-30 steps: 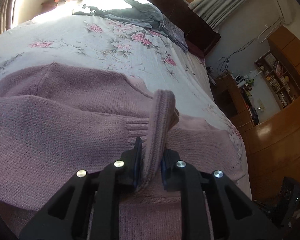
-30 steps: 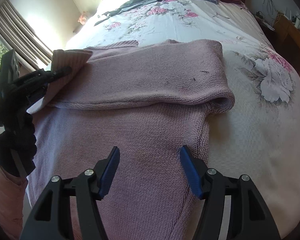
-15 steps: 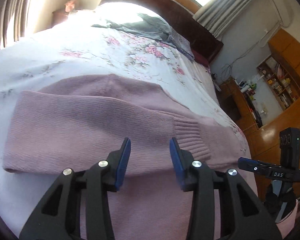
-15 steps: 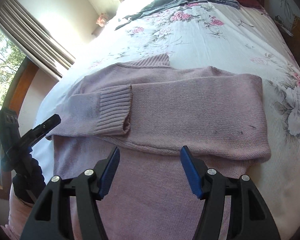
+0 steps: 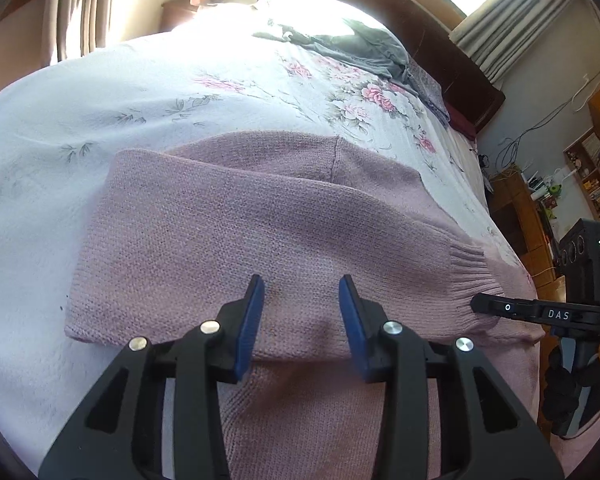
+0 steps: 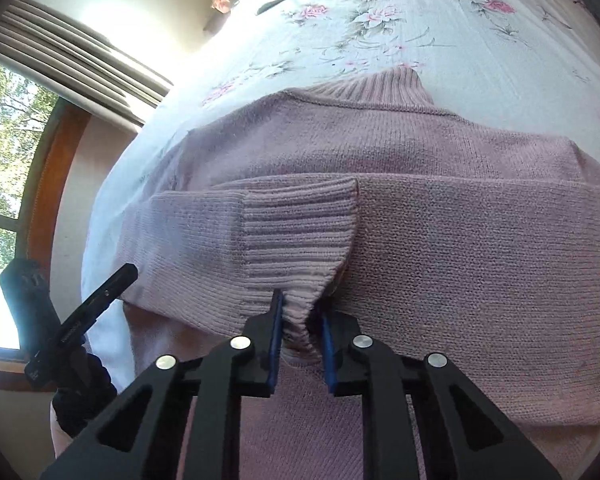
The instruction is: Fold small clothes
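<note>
A mauve knit sweater (image 5: 260, 232) lies flat on the bed with both sleeves folded across its body. In the right wrist view my right gripper (image 6: 300, 306) is shut on the lower edge of a ribbed sleeve cuff (image 6: 300, 228), which bunches up between the blue pads. The sweater's ribbed collar (image 6: 384, 88) lies beyond it. My left gripper (image 5: 300, 290) hovers open just above the folded sleeve, with nothing between its fingers. The left wrist view shows the right gripper (image 5: 480, 305) from the side at that same cuff (image 5: 470, 276). The left gripper (image 6: 124, 274) appears at the sweater's left edge.
The bed carries a white floral sheet (image 5: 180, 92), with grey clothes (image 5: 364, 44) heaped near the dark wooden headboard (image 5: 440, 40). Wooden shelves (image 5: 596, 184) stand to the right of the bed. A curtained window (image 6: 16, 152) is on the left side.
My left gripper let go of the sleeve cuff, opened and drew back along the sleeve. My right gripper moved in over the sweater and shut on that cuff.
</note>
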Tool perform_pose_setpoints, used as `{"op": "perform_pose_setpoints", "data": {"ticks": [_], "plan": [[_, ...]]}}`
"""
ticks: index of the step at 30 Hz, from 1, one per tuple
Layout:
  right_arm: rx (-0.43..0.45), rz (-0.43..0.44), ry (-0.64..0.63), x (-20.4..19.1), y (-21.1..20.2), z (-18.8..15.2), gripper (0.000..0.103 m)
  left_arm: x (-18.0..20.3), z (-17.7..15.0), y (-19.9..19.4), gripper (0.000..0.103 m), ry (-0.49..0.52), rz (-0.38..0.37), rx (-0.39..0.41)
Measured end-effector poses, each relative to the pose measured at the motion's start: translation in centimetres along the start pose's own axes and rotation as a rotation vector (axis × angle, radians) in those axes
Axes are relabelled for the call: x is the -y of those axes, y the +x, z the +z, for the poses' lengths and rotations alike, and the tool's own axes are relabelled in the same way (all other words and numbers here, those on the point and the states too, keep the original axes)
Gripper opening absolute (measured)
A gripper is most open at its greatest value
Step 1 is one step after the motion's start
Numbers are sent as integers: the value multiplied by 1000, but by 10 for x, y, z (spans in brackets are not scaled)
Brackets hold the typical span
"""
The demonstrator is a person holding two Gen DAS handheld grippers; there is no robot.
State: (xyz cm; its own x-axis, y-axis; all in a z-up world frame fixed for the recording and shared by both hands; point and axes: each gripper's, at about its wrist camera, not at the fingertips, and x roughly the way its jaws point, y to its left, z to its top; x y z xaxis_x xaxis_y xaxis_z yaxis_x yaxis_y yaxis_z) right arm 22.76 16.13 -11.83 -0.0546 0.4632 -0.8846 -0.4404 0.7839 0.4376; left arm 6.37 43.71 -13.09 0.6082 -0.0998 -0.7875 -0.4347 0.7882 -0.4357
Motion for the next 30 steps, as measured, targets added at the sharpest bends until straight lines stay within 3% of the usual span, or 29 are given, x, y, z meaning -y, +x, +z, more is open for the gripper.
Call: {"op": "perform_pose_setpoints", "data": {"ticks": [8, 13, 18, 23, 25, 27, 30], "plan": [[175, 85, -15, 3, -77, -7, 14, -15, 12, -39, 42, -41, 21, 105], [286, 30, 4, 27, -133, -9, 14, -11, 15, -43, 42, -48, 22, 119], [345, -58, 81, 75, -163, -17, 14, 3, 12, -32, 43, -7, 9, 95], [312, -118, 184, 127, -153, -29, 14, 17, 8, -6, 44, 35, 18, 40], [251, -152, 208, 141, -133, -32, 19, 17, 7, 12, 44, 48, 59, -7], [192, -239, 226, 151, -112, -38, 25, 17, 5, 27, 44, 69, 99, -47], [217, -221, 236, 155, -116, -49, 24, 22, 8, 24, 44, 91, 122, -49]]}}
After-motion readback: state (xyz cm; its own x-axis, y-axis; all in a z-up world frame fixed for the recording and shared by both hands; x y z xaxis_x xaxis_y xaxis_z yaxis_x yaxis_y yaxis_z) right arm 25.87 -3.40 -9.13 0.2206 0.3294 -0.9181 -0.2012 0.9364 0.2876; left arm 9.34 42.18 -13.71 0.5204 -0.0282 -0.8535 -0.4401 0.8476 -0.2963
